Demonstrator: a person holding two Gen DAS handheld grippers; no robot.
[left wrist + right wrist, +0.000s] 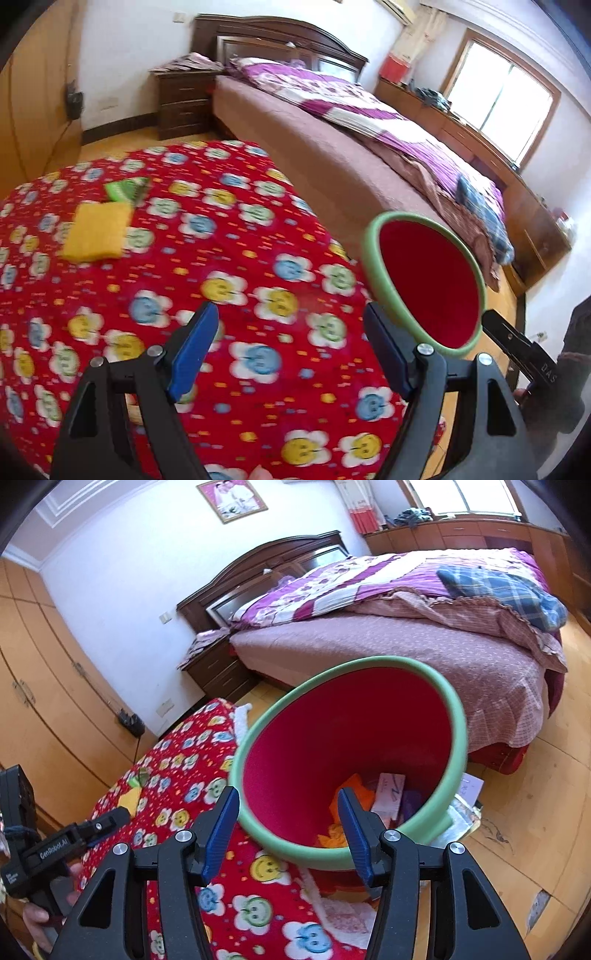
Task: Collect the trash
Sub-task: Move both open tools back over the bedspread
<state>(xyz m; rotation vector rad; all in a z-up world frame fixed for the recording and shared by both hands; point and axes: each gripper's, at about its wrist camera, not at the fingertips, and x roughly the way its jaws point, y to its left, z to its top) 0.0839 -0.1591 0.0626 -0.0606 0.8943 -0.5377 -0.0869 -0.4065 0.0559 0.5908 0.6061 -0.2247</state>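
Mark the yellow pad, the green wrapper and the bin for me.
yellow pad [96,232]: left wrist view, middle of its top face.
green wrapper [123,189]: left wrist view, middle of the wrapper.
bin [459,716]: right wrist view, green rim on the side toward the bed.

My left eye tilts down, close over the red flower-print blanket [229,258]; my right peers into the green-rimmed red bin [354,731]. Both share these and the bed [351,147].

red green-rimmed bin [351,738], scraps [388,794] inside
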